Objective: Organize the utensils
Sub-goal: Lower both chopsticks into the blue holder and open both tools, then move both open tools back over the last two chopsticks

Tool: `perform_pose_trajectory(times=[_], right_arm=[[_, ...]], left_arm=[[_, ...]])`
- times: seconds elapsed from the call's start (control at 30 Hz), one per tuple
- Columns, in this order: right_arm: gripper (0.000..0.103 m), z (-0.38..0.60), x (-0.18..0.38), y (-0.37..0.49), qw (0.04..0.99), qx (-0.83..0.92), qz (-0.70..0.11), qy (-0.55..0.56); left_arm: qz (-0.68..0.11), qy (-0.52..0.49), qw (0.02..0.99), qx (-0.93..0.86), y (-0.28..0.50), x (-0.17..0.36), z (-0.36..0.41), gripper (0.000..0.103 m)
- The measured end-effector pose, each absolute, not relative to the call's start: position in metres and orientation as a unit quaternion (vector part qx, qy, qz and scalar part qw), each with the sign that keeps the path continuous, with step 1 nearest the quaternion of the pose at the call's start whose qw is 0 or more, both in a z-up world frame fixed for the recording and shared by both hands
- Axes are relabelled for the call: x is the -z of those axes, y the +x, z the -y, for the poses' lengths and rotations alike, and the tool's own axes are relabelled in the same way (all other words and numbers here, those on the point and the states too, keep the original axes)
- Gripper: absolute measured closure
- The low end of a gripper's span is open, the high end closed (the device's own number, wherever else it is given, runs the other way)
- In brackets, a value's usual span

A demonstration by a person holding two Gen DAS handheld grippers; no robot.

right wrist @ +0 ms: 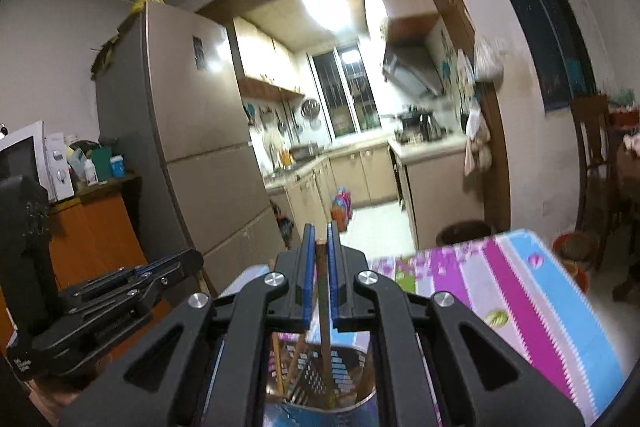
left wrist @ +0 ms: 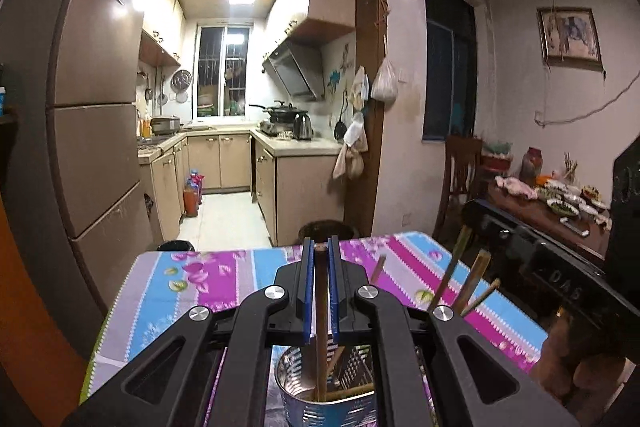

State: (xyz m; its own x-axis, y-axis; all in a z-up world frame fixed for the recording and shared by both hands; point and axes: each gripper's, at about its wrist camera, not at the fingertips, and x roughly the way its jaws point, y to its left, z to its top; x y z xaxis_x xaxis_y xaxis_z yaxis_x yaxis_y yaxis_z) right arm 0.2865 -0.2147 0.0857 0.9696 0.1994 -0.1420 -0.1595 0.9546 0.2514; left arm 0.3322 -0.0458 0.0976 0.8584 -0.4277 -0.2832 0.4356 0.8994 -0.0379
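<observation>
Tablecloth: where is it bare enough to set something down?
The tablecloth is bare across its left half, from the far edge to the metal holder. It is crowded on the right: loose chopsticks stick up beside the right gripper.

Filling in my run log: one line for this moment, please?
left hand-held gripper: shut on chopstick | right hand-held gripper: shut on chopstick | both above metal holder

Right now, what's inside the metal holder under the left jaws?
The perforated metal holder contains upright chopsticks; one chopstick rises between the left jaws, which are shut on it. The gripper body hides the holder's sides and bottom.
</observation>
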Motion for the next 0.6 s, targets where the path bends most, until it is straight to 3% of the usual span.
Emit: perform_pose_trajectory(times=[0.17, 0.27, 0.37, 0.47, 0.6], right_arm=[[0.096, 0.215, -0.07, 0.295, 0.984, -0.073, -0.115, 0.116], [0.085, 0.227, -0.082, 0.281, 0.987, -0.057, -0.096, 0.113], [0.082, 0.252, -0.106, 0.25, 0.991, -0.038, -0.059, 0.114], [0.08, 0.281, -0.123, 0.218, 0.993, -0.019, -0.031, 0.114], [0.077, 0.317, -0.132, 0.155, 0.996, 0.018, -0.014, 0.083]], left_arm=[[-0.148, 0.034, 0.968, 0.201, 0.333, -0.083, 0.051, 0.095], [-0.122, 0.026, 0.974, 0.189, 0.32, -0.1, 0.039, 0.095], [-0.078, 0.006, 0.983, 0.165, 0.295, -0.128, 0.011, 0.086], [-0.029, 0.008, 0.99, 0.136, 0.257, -0.154, -0.018, 0.083], [-0.01, 0.03, 0.993, 0.112, 0.198, -0.161, -0.043, 0.073]])
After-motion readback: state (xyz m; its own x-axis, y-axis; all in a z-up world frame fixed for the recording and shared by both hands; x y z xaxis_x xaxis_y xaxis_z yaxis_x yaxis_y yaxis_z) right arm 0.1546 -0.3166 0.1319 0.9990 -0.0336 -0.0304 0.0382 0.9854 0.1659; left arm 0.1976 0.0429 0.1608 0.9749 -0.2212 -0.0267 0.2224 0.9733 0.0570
